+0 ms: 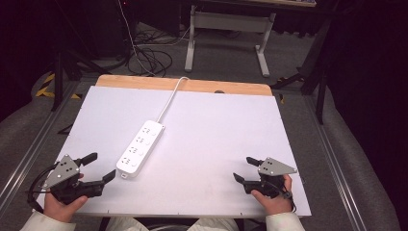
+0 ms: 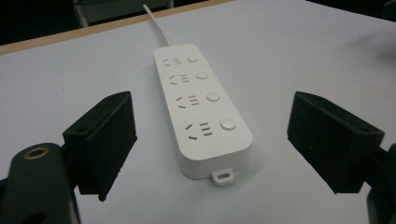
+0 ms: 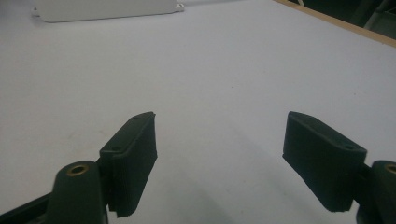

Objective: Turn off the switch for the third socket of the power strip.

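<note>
A white power strip lies slantwise on the white table, its cord running off over the far edge. My left gripper rests at the near left corner, open, pointing at the strip's near end. In the left gripper view the strip shows several sockets and round buttons, lying just beyond the spread jaws. My right gripper sits at the near right, open, jaws wide over bare table. The strip's edge shows at the top of the right gripper view.
A wooden strip runs along the table's far edge. Beyond it stand a white desk frame and loose cables on the floor. Metal rails flank the table on both sides.
</note>
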`<state>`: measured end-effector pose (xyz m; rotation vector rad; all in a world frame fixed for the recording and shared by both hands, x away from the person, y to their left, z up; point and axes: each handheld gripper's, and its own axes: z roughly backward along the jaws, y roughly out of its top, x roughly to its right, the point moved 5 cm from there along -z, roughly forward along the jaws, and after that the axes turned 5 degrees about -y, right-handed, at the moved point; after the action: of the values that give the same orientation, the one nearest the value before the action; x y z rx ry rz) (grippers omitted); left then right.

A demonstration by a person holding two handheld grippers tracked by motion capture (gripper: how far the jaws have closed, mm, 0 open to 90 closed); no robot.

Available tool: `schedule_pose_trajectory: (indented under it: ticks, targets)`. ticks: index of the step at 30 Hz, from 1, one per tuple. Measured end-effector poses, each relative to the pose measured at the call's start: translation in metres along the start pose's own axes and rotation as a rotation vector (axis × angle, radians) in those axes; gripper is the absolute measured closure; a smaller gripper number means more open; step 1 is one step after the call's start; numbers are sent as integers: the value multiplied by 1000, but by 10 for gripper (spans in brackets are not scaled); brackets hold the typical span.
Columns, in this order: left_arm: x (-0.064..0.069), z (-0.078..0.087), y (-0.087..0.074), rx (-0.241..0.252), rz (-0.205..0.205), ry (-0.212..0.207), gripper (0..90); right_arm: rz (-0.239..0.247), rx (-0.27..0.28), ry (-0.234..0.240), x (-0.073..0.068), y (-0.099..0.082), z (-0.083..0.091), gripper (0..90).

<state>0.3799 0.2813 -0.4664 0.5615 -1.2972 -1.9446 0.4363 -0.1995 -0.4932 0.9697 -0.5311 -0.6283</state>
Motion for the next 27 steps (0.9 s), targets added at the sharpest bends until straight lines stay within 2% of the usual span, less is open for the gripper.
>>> schedule_pose_trajectory:
  ticks: [16,22,27]
  targets:
    - [0,1,2,-6,6,-4,166,-3,-3,4,0,-1,-1,261]
    - [2,-1,8,-21,19,-6,183,-4,-2,5,0,-1,-1,261]
    - [3,-4,17,-42,-2,-14,189,-2,-7,5,0,-1,-1,261]
